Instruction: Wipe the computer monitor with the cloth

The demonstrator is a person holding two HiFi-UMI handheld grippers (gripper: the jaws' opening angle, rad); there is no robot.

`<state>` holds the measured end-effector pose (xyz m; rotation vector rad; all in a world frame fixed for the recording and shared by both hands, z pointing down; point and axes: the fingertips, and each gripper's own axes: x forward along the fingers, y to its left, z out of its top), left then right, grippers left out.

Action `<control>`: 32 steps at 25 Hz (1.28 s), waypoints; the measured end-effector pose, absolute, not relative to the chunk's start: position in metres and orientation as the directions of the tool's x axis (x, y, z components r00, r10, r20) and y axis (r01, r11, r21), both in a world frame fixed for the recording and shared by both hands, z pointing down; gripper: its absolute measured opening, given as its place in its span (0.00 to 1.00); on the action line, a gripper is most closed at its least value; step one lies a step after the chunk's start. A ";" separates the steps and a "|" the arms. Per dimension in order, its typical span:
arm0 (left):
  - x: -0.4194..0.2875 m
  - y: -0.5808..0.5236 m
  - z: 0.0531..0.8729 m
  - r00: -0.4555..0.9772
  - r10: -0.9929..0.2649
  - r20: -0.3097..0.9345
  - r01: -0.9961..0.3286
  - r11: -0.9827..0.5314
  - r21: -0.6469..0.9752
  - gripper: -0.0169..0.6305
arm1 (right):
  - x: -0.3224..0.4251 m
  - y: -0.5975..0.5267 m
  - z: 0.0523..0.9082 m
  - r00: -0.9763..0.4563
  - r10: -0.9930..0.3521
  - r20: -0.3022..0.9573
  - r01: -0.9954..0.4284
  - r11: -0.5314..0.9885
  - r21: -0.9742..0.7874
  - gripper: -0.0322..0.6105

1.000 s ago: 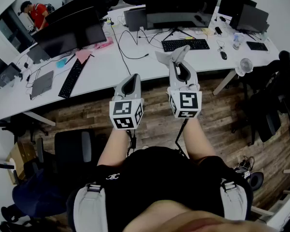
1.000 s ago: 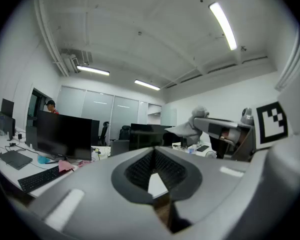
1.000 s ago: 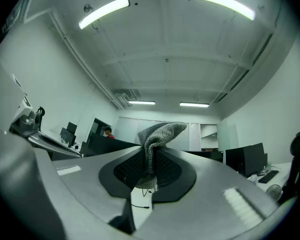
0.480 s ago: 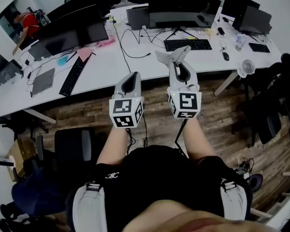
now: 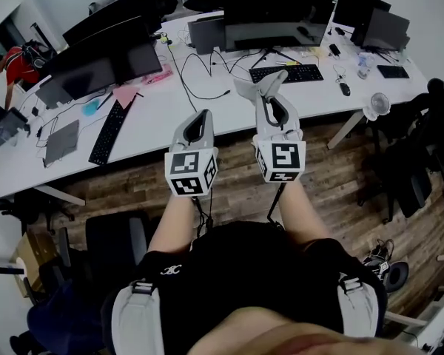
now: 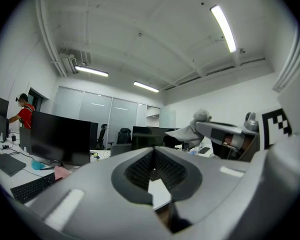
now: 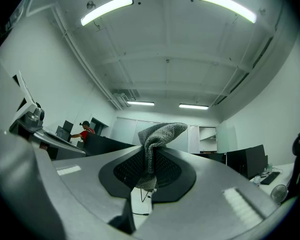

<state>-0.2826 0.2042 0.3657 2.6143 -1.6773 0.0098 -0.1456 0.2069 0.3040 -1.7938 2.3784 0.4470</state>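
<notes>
Grey cloth (image 5: pixel 253 88), pinched in right gripper (image 5: pixel 274 80), held up ready for monitor (image 5: pixel 270 22); left gripper (image 5: pixel 199 119) pressed together, empty.

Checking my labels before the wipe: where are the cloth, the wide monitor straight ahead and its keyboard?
cloth (image 7: pixel 159 132): right gripper view, its bunched top fold.
wide monitor (image 5: pixel 274 22): head view, middle of the dark screen.
keyboard (image 5: pixel 285 70): head view, middle of the keys.

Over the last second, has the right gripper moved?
No, not noticeably. The right gripper, shut on the cloth, stays just before the keyboard, above the desk's front edge.
</notes>
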 end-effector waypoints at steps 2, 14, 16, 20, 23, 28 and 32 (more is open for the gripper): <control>-0.286 0.194 0.369 0.431 -0.902 0.027 -0.902 -0.431 0.020 0.10 | -0.149 0.198 0.305 -0.276 -0.918 -0.284 -0.957 0.238 0.164 0.10; -0.282 0.119 0.380 0.431 -0.902 0.032 -0.902 -0.431 0.022 0.10 | -0.144 0.119 0.296 -0.268 -0.910 -0.317 -0.957 0.214 0.195 0.10; -0.278 0.096 0.383 0.419 -0.907 0.040 -0.908 -0.418 0.025 0.10 | -0.136 0.096 0.301 -0.269 -0.913 -0.307 -0.958 0.222 0.180 0.10; -0.263 0.048 0.381 0.384 -0.923 0.032 -0.923 -0.384 0.012 0.11 | -0.117 0.039 0.312 -0.294 -0.909 -0.296 -0.953 0.255 0.163 0.10; -0.250 0.006 0.383 0.354 -0.934 0.051 -0.935 -0.353 0.019 0.10 | -0.104 -0.005 0.316 -0.322 -0.905 -0.279 -0.945 0.289 0.154 0.10; -0.226 -0.058 0.374 0.301 -0.952 0.057 -0.954 -0.301 0.013 0.11 | -0.080 -0.081 0.316 -0.372 -0.895 -0.247 -0.927 0.343 0.155 0.10; -0.211 -0.105 0.372 0.258 -0.963 0.075 -0.966 -0.258 0.019 0.10 | -0.066 -0.131 0.313 -0.416 -0.878 -0.238 -0.908 0.389 0.153 0.10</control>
